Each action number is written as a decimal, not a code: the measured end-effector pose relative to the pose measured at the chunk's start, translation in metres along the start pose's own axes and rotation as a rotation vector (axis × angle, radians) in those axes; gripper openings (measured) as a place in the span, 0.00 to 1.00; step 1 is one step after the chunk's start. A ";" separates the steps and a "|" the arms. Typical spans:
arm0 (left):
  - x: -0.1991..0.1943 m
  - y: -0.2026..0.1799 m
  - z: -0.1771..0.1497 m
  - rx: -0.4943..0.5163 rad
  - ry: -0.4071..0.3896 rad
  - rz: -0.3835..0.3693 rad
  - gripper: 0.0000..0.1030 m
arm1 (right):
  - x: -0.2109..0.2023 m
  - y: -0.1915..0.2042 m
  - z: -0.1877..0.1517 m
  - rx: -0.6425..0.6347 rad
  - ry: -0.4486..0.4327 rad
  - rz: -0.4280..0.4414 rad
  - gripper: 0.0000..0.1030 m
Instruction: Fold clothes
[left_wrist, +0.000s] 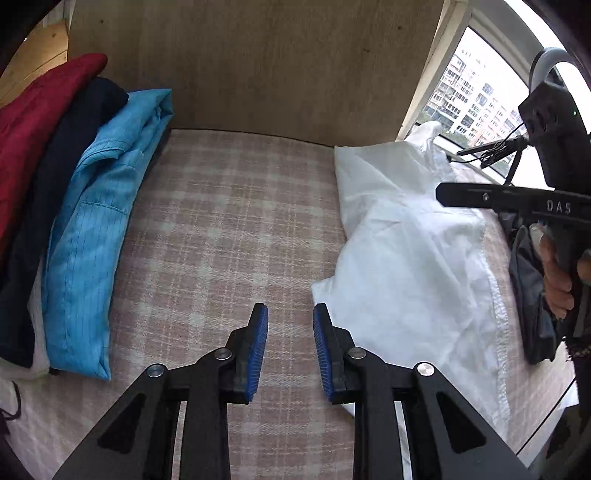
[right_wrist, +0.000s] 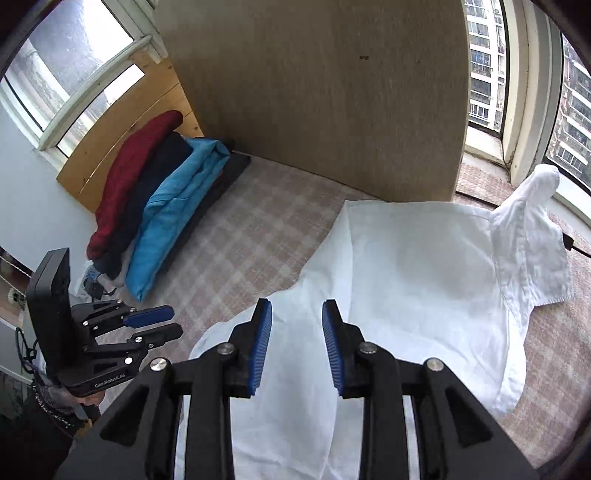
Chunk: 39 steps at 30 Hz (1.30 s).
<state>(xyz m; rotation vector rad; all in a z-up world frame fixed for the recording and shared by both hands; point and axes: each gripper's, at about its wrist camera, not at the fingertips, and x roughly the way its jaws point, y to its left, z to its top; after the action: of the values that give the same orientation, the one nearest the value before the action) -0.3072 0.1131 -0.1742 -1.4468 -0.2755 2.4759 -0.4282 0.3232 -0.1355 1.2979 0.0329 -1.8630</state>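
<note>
A white short-sleeved shirt (right_wrist: 413, 266) lies spread on the plaid bed cover (right_wrist: 240, 229), with one sleeve (right_wrist: 532, 236) pointing toward the window. My right gripper (right_wrist: 296, 306) hovers open over the shirt's near part, with nothing pinched between its blue pads. In the left wrist view the shirt (left_wrist: 413, 236) is on the right. There my left gripper (left_wrist: 290, 310) stands open over bare cover (left_wrist: 229, 221), just left of the shirt's edge. Each gripper shows in the other's view: the left gripper (right_wrist: 176, 321) at the left, the right gripper (left_wrist: 441, 194) at the right in a hand.
A leaning stack of folded clothes sits at the far left: red (left_wrist: 33, 110), navy (left_wrist: 62, 147) and light blue (left_wrist: 96, 206). A wooden board (left_wrist: 258, 62) walls off the back. Windows (right_wrist: 484, 66) lie to the right. A dark cloth (left_wrist: 532, 295) lies by the right edge.
</note>
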 end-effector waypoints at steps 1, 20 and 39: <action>-0.001 -0.002 0.002 -0.003 -0.011 -0.069 0.22 | 0.001 0.005 -0.007 0.003 0.018 0.028 0.28; -0.029 -0.112 -0.089 0.330 0.123 -0.156 0.25 | -0.018 0.042 -0.229 0.057 0.207 -0.013 0.28; -0.031 -0.076 -0.180 0.186 0.250 0.049 0.39 | -0.093 0.034 -0.337 0.181 0.003 -0.160 0.54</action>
<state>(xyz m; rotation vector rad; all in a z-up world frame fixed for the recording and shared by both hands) -0.1256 0.1815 -0.2146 -1.6750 0.0393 2.2547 -0.1405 0.5127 -0.2048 1.4579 -0.0316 -2.0373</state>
